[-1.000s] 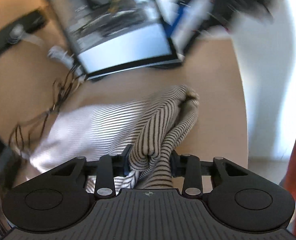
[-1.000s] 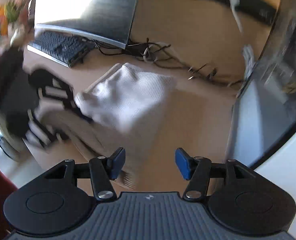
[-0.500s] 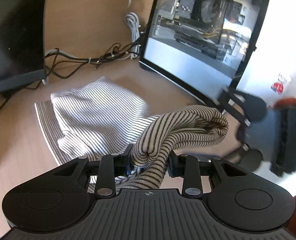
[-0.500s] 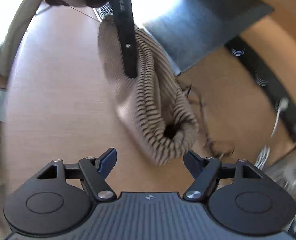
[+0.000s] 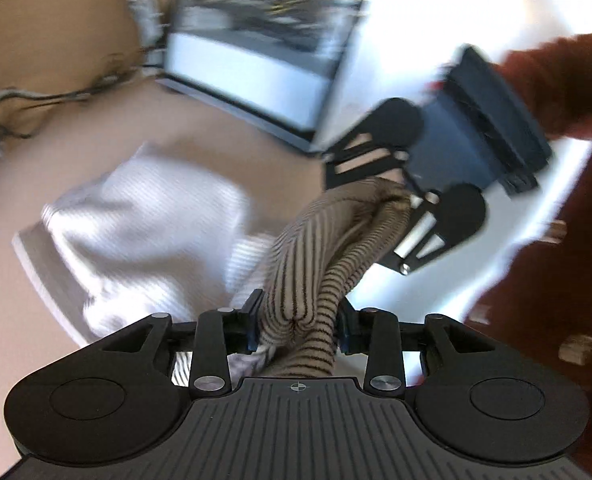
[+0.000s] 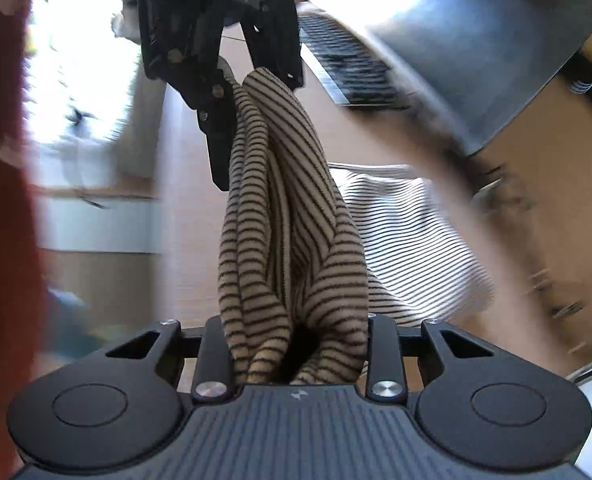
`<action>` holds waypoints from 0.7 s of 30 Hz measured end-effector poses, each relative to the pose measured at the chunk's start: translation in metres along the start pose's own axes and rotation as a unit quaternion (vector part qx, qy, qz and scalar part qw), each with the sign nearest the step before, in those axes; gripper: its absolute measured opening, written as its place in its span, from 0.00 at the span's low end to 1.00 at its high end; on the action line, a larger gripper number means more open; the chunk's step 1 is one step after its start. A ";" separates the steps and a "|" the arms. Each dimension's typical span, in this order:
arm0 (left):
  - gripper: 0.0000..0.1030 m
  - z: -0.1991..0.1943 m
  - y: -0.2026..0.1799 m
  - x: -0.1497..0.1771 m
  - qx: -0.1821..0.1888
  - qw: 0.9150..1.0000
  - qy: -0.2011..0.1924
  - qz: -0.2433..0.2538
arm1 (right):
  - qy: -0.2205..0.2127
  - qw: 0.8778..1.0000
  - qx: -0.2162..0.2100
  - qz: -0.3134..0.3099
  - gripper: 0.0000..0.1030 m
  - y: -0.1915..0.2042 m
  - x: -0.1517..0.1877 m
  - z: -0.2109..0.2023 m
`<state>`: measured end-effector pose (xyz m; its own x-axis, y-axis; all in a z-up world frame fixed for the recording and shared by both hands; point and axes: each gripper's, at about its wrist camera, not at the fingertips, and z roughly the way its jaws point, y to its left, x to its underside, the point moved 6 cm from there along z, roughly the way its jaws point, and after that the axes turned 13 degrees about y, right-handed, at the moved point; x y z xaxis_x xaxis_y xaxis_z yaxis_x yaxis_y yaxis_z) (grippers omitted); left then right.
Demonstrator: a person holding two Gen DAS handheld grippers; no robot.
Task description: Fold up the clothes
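The striped garment (image 5: 312, 248) hangs bunched above the table (image 5: 16, 340), its long axis running from the left gripper (image 5: 296, 320) to the right gripper (image 6: 296, 344), each clamped on one end. Its paler remainder (image 5: 144, 232) lies spread on the table below. A computer case (image 5: 264, 28) and tangled cables (image 5: 56, 96) stand just behind; a monitor (image 6: 476, 40) and keyboard (image 6: 352, 64) sit nearby.
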<state>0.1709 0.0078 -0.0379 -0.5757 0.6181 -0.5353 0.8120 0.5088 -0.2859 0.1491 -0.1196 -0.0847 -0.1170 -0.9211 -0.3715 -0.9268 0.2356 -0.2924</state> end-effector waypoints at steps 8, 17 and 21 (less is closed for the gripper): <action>0.59 -0.039 0.053 -0.026 0.030 0.990 -0.122 -0.070 | -0.050 0.972 -0.131 0.189 0.29 -0.076 -0.030 -0.053; 0.93 -0.076 0.130 0.015 -0.029 0.964 -0.166 -0.204 | -0.019 0.881 -0.153 0.447 0.38 -0.163 -0.011 0.065; 0.95 -0.056 0.124 0.024 -0.037 0.966 -0.151 -0.204 | -0.033 0.862 -0.143 0.486 0.39 -0.150 0.003 0.054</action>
<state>0.2521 0.1195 -0.0416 -0.7830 0.1589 -0.6014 0.5078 0.7217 -0.4704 0.3068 -0.1410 -0.0893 -0.8753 -0.3101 -0.3710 -0.4540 0.7910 0.4100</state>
